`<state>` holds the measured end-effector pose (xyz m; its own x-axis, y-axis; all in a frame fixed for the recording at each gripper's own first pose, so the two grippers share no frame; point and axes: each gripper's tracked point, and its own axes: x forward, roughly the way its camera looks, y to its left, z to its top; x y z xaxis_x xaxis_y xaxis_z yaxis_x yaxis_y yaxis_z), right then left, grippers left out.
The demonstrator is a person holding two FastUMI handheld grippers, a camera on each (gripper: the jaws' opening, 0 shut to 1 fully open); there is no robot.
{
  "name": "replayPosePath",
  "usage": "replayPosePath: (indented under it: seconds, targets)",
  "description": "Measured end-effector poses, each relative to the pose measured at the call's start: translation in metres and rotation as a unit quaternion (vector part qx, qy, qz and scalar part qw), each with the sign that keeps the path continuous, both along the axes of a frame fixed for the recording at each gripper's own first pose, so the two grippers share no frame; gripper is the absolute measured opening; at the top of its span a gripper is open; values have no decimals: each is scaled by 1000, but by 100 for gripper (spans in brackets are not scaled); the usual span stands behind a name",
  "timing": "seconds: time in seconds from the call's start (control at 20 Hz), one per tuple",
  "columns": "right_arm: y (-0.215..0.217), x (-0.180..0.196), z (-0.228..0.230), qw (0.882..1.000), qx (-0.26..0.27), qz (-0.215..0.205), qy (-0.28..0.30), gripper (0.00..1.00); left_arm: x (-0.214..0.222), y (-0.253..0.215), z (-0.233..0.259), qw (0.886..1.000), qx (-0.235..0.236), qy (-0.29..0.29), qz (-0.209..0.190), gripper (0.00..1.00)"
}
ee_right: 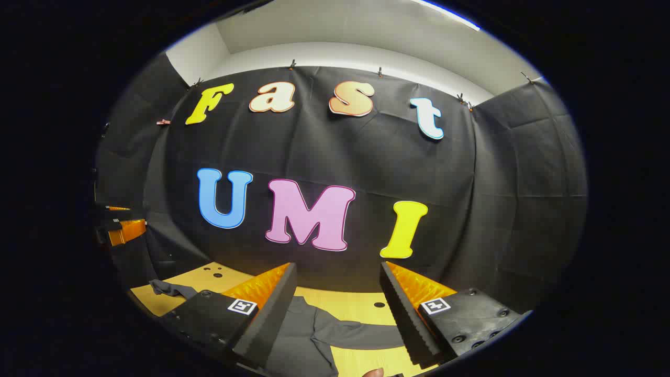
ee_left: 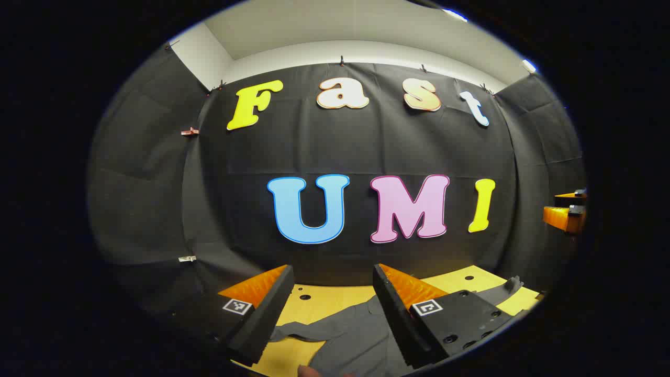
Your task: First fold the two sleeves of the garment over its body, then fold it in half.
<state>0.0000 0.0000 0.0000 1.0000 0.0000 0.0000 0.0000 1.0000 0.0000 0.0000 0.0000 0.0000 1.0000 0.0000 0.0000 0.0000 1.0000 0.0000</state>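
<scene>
The left gripper (ee_left: 331, 306) hangs above the near edge of the work, jaws spread wide with nothing between them; the right gripper (ee_right: 339, 309) is likewise wide apart and empty. Each finger carries a small square black-and-white coded marker, a pattern and not readable writing. Below and between both pairs of fingers lies the dark grey soft cloth garment (ee_left: 356, 335), spread on the yellow wooden bench (ee_left: 319, 303) with small round holes in its top. In the left gripper view one sleeve (ee_left: 505, 288) runs out to the far right; in the right gripper view a sleeve (ee_right: 170, 288) trails to the far left and another band of cloth lies across the middle. Neither sleeve looks folded over the body yet, so the first step seems still to do. The cloth should be light, limp and easily wrinkled, prone to drag and bunch; a pinch at the cuff end of a sleeve looks best. No brand or label is legible on it
</scene>
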Motion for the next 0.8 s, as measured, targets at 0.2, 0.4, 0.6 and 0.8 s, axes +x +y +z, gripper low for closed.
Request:
replayPosePath:
  seconds: [0.2,0.4,0.6,0.8]
  targets:
    - [-4,4,-5,1000,-2,-2,5,98,2,-8,-3,1000,10,1,-4,95]
    - [-5,7,-8,1000,1,-4,6,97,7,-14,-5,1000,14,0,-8,95]
    - [-7,11,-11,1000,4,-5,10,98,12,-18,-9,1000,16,2,-9,95]
    - [-11,18,-12,1000,2,-6,10,97,18,-22,-11,1000,13,4,-7,95]
